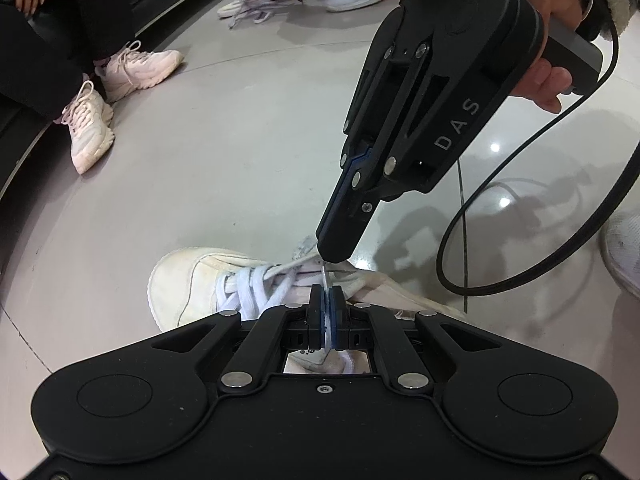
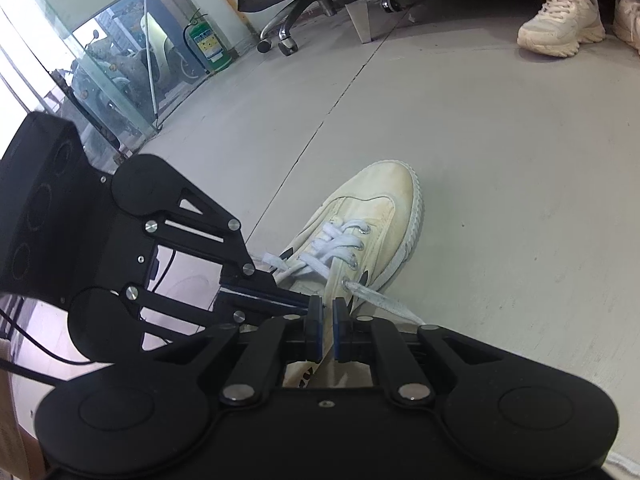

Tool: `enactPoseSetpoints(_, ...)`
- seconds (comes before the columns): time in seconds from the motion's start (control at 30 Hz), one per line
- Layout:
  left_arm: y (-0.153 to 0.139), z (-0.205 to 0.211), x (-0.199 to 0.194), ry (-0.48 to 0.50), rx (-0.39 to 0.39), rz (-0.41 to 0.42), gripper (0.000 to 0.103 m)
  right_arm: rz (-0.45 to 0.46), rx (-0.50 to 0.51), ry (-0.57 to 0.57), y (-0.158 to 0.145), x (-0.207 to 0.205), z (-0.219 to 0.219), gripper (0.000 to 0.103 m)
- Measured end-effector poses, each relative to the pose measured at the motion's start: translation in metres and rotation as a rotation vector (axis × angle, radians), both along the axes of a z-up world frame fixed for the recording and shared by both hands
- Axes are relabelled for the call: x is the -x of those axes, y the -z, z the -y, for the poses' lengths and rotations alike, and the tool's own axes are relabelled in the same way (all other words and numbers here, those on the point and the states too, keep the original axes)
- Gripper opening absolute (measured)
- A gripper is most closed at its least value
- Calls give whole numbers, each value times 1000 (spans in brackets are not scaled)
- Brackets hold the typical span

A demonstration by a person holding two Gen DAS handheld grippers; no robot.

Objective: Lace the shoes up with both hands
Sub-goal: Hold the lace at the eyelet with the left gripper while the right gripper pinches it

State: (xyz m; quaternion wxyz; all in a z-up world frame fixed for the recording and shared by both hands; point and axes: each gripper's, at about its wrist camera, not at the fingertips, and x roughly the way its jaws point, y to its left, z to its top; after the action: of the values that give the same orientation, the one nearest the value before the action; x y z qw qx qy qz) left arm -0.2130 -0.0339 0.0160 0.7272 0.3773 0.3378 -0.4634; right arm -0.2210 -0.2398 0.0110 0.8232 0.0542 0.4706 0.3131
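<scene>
Floor (image 2: 500, 152): pale grey, smooth, glossy enough to carry light spots and shadows; one thin dark seam runs across it.

Shoe (image 2: 372, 216): cream canvas, flat on the floor just beyond my two tools, toe pointing away in the right wrist view.

White lace (image 2: 340, 240): crossed through the eyelets.

My left gripper (image 1: 327, 300): clenched on a strand of that lace, pads pressing it flat.

My right gripper (image 2: 327, 308): closed to a narrow slit; a lace strand runs to it, seemingly pinched at the tip.

Black cable (image 1: 500, 240): looped on the floor.

Room: a seated person's pale trainers (image 1: 132, 68), office chair base (image 2: 288, 28), green fire extinguisher (image 2: 208, 46) beside glass panels.
</scene>
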Motion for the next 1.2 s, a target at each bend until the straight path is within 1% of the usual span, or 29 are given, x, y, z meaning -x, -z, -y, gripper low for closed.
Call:
enactPoseSetpoints(0.13,-2,2,-5,3,21,-2,2,46,46,-47,-4,4,-9,4)
enactPoseSetpoints(0.23,-1,3,-11,-17,49,-19,2,72,74,-77,-6,8,-14,4)
enactPoseSetpoints(0.3,2,4,-11,-26,61,-25,2,58,63,-56,-6,8,-12,4)
enactPoseSetpoints(0.33,3,3,-10,-31,68,-23,2,39,39,-24,-7,7,-7,4)
enactPoseSetpoints(0.4,3,1,-10,-52,86,-31,2,-19,-28,78,-6,5,9,6)
enactPoseSetpoints(0.43,2,-1,-10,-63,94,-38,3,-73,-72,134,-2,2,18,7)
enactPoseSetpoints(0.5,2,-2,-11,-71,101,-40,3,-285,-243,316,20,-5,42,7)
enactPoseSetpoints(0.53,2,-2,-11,-71,100,-39,4,-364,-312,401,30,-5,51,7)
enactPoseSetpoints(0.6,1,-1,-11,-75,97,-36,4,-450,-436,515,43,-3,62,7)
enactPoseSetpoints(0.67,0,-1,-10,-80,95,-38,4,-502,-528,592,52,-1,68,11)
enactPoseSetpoints(0.73,0,-1,-10,-85,94,-44,4,-548,-576,638,59,-1,69,13)
enactPoseSetpoints(0.8,-1,-1,-10,-89,92,-50,4,-587,-594,674,65,0,70,14)
enactPoseSetpoints(0.87,-1,-1,-9,-92,89,-50,4,-628,-639,718,71,4,72,14)
enactPoseSetpoints(1.0,0,0,-8,-98,89,-52,4,-686,-673,751,78,7,72,14)
enactPoseSetpoints(1.13,-1,0,-10,-106,88,-57,4,-712,-718,805,82,14,74,14)
enactPoseSetpoints(1.2,0,1,-10,-105,84,-53,4,-717,-725,811,83,15,70,14)
